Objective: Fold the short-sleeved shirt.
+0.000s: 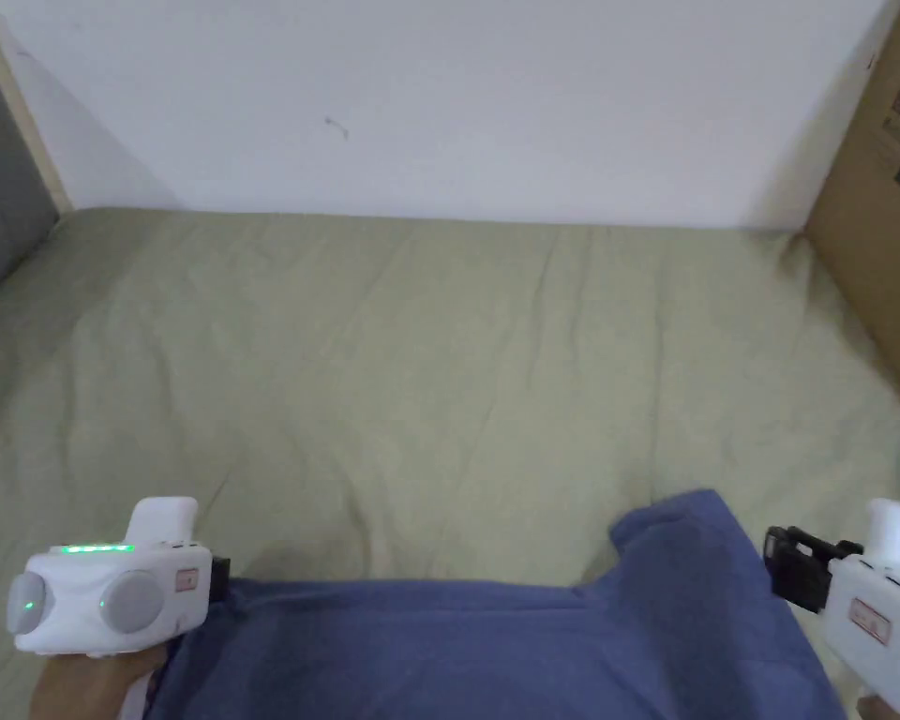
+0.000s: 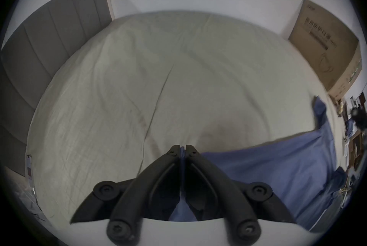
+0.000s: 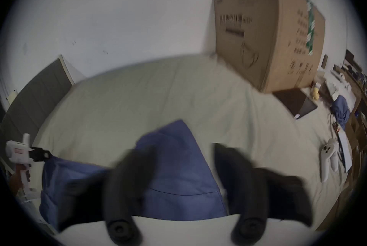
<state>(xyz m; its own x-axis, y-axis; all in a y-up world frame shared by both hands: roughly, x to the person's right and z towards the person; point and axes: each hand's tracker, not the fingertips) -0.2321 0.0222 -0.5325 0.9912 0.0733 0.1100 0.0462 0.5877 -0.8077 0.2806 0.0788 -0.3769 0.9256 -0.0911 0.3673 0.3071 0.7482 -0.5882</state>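
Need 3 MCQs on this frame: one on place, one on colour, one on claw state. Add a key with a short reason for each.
1. Where does the cardboard box stand?
A. on the bed's right side, by the wall
B. on the bed's left side
C. on top of the shirt

2. What colour is the shirt?
A. red
B. blue
C. white

3. How is the left claw?
A. wide open over bare sheet
B. shut on the shirt's edge
C. shut on the box

Key:
1 A: the head view has the box at the right edge, beside the white wall.
2 B: the cloth is blue against the pale green sheet.
3 B: in the left gripper view, blue cloth is pinched between the closed jaws, while the right claw is open.
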